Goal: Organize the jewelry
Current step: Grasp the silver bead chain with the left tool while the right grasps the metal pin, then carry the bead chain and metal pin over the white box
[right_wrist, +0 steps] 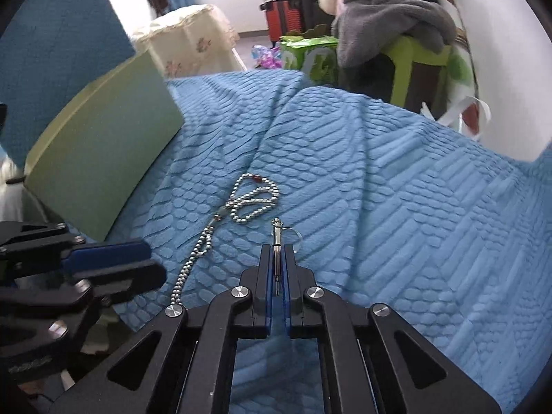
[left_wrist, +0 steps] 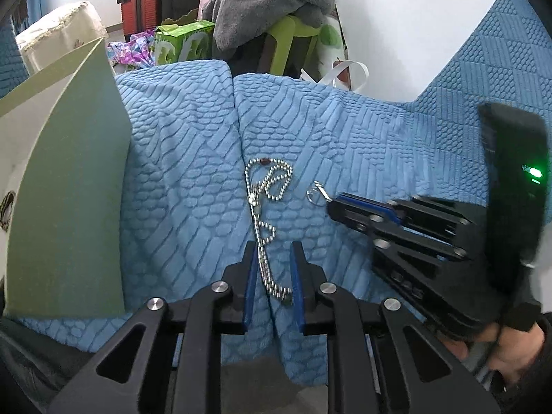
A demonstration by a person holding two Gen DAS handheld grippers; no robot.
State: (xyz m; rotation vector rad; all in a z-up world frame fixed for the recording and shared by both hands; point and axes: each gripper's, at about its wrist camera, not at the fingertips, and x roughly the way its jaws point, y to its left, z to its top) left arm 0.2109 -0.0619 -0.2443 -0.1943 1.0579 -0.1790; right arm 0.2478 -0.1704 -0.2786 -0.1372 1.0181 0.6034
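Right gripper [right_wrist: 276, 262] level, clamped on small earring [right_wrist: 276, 238].

- The left wrist view sits low and close over the blue textured cover [left_wrist: 345, 131], facing forward along its own fingers toward the room's clutter.
- The right wrist view looks from the right side, aimed the same way (perhaps angled slightly leftward).
- Both share the bead chain [left_wrist: 264, 207] [right_wrist: 238, 203] and green box [left_wrist: 69, 179] [right_wrist: 103, 145].

No legible text, brand, number or sign found in either view. Large pale characters noted on the green carton [left_wrist: 183, 43] beyond the blue textured cover [left_wrist: 193, 131], too distorted to read. Nothing printed elsewhere.
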